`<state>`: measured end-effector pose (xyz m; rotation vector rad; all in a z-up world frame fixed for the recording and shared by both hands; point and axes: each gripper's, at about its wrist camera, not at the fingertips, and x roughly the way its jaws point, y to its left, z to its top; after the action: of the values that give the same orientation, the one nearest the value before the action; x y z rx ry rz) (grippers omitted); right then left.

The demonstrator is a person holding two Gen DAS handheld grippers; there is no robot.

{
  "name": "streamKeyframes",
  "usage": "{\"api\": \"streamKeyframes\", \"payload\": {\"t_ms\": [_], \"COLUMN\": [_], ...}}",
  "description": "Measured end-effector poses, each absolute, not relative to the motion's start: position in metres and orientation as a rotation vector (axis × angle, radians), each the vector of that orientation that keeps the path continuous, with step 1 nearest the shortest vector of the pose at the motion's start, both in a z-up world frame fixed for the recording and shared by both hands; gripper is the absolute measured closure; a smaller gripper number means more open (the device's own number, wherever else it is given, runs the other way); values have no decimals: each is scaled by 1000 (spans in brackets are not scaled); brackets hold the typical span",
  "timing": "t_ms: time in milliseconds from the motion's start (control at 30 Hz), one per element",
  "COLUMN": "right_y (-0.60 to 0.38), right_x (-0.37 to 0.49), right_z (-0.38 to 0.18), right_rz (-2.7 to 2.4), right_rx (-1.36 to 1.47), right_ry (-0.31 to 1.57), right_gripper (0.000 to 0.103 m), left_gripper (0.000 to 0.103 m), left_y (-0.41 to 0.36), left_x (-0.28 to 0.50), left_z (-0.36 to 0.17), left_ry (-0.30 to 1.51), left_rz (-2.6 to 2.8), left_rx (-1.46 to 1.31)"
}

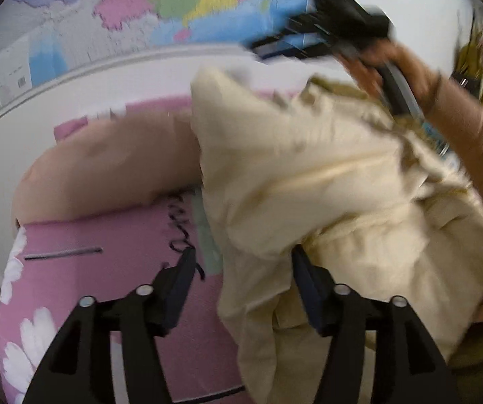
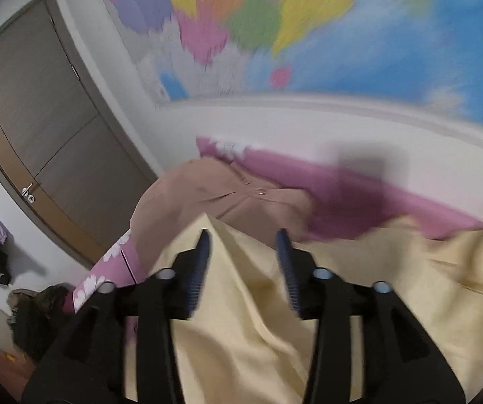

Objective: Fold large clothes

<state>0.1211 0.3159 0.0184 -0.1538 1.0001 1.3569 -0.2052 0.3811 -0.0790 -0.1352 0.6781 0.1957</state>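
A large cream-yellow garment (image 1: 325, 195) lies bunched on the pink flowered bed (image 1: 106, 269). My left gripper (image 1: 243, 256) is open; the cloth drapes between its fingers and over the right finger (image 1: 309, 289). The right gripper (image 1: 325, 30) shows in the left wrist view, held high above the garment, blurred by motion. In the right wrist view my right gripper (image 2: 243, 239) is open and empty, above the spread cream garment (image 2: 241, 303).
A tan pillow (image 1: 106, 175) lies at the head of the bed, also in the right wrist view (image 2: 224, 202). A wall map (image 2: 292, 33) hangs above. A brown door (image 2: 49, 128) stands at left. Dark items (image 2: 36, 320) lie on the floor.
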Motion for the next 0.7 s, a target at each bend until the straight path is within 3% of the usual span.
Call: {"api": "streamKeyframes", "payload": {"t_ms": [33, 133, 367, 433, 500, 600, 700], "right_y": [289, 213, 88, 81, 82, 77, 61], "right_x": [123, 120, 103, 95, 89, 89, 100], "right_z": [25, 26, -36, -51, -53, -35, 8], "right_rz": [1350, 1271, 1070, 1057, 1044, 1045, 1004], "right_rx": [-149, -181, -184, -203, -261, -249, -169], "right_ry": [990, 990, 1175, 1184, 1144, 1070, 933], "right_gripper": [35, 29, 22, 30, 66, 79, 81], "left_gripper": [38, 38, 38, 38, 39, 39, 39], "left_y": [384, 388, 374, 371, 369, 368, 375], "left_x": [-207, -195, -109, -88, -72, -56, -49], "left_z": [-71, -48, -41, -45, -50, -54, -54], "left_ry": [655, 611, 663, 700, 726, 758, 767], "left_rz": [183, 149, 90, 74, 66, 81, 80], "left_rx": [-145, -142, -39, -47, -47, -50, -83]}}
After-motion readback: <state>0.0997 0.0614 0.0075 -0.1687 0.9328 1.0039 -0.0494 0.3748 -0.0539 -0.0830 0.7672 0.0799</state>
